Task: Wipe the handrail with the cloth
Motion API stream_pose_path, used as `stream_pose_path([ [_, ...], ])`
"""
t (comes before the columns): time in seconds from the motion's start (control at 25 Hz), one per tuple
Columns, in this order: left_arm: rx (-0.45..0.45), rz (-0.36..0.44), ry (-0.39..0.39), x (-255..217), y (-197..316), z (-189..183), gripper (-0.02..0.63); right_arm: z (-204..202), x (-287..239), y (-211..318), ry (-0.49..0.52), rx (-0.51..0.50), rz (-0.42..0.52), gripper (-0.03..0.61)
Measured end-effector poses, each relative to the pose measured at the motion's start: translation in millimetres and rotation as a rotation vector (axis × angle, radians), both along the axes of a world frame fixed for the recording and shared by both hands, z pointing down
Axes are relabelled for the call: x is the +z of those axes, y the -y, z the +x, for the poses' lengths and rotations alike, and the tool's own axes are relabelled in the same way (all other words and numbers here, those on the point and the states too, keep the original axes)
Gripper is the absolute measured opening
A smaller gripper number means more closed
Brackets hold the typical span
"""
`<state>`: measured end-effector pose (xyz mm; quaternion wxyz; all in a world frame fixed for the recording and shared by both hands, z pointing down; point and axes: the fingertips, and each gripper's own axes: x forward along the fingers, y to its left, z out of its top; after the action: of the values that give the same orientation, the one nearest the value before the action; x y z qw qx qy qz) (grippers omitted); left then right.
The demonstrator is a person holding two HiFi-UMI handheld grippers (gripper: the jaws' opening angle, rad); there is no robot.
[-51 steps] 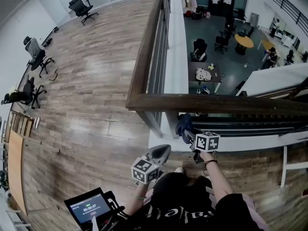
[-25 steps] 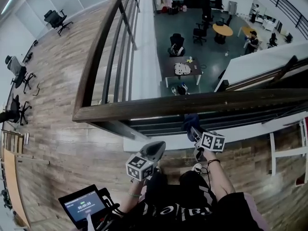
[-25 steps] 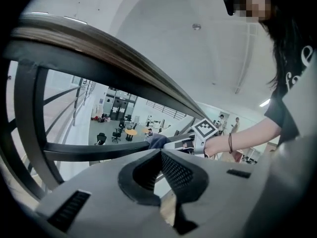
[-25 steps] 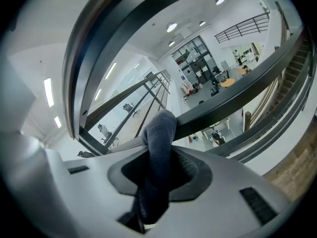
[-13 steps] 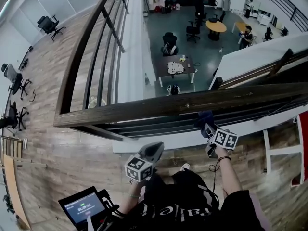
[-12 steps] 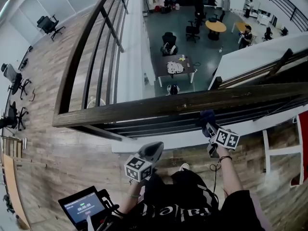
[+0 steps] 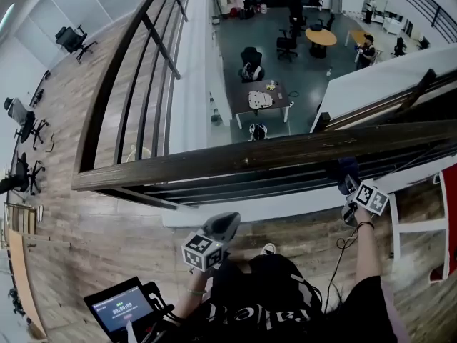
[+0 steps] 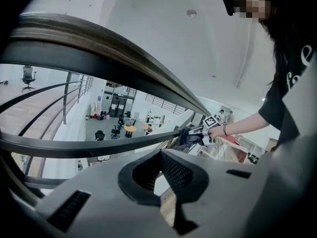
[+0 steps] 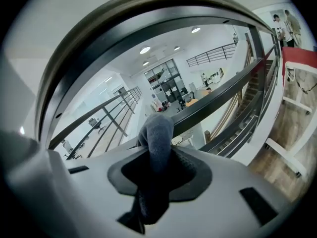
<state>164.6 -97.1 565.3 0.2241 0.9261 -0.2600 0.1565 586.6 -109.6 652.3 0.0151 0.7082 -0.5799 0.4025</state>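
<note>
Right gripper (image 9: 157, 171) clenched on dark cloth (image 9: 156, 133), held against wooden handrail (image 7: 235, 159) far right. Left gripper (image 8: 163, 185) closed, empty. Cloth's contact face hidden. Plank floor (image 7: 107, 224); desks (image 7: 265, 100) below.

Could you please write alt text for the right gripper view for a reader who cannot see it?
The right gripper is shut on a dark grey cloth that sticks up between its jaws. The wooden handrail arcs close overhead, with dark metal rails and a lower office floor beyond.
</note>
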Motion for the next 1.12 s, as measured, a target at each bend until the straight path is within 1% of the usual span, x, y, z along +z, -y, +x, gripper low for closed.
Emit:
stream_pose_path([
  [0.2, -0.017, -0.017, 0.006, 0.9, -5.0, -2.8, 0.000, 57.8, -0.7, -15.4, -0.047, 0.060, -0.029, 0.092],
  [0.36, -0.040, -0.030, 0.030, 4.6, -12.7, -10.7, 0.000, 94.2, 0.6, -29.4, -0.064, 0.111, -0.058, 0.092],
  [0.52, -0.060, -0.036, 0.053, 4.1, -15.2, -28.1, 0.000, 109.5, 0.5, -38.1, -0.070, 0.152, -0.069, 0.092],
  [0.64, -0.077, -0.048, 0.047, 7.9, -22.4, -32.7, 0.000, 115.5, -4.3, -45.3, -0.080, 0.163, -0.051, 0.092],
  [0.72, -0.092, -0.055, 0.042, 4.3, -20.5, -46.9, 0.000, 97.6, -15.2, -40.6, -0.076, 0.154, -0.023, 0.092],
  [0.76, -0.098, -0.058, 0.036, -3.2, -15.0, -61.5, 0.000, 77.2, -25.1, -34.7, -0.074, 0.143, -0.013, 0.092],
  [0.88, -0.098, -0.061, 0.019, -30.9, 5.1, -110.2, 0.000, -1.5, -54.7, -19.0, -0.063, 0.094, -0.004, 0.092],
  [0.92, -0.097, -0.058, 0.015, -30.7, 5.8, -115.7, 0.000, -19.8, -53.4, -20.6, -0.058, 0.074, -0.003, 0.092],
  [1.04, -0.096, -0.044, 0.012, -4.8, -10.2, -105.9, 0.000, -51.7, -16.2, -43.3, -0.032, 0.021, 0.003, 0.092],
  [1.12, -0.091, -0.041, -0.008, 3.2, -15.3, -118.9, 0.000, -93.6, -0.1, -48.7, -0.010, -0.013, 0.002, 0.092],
])
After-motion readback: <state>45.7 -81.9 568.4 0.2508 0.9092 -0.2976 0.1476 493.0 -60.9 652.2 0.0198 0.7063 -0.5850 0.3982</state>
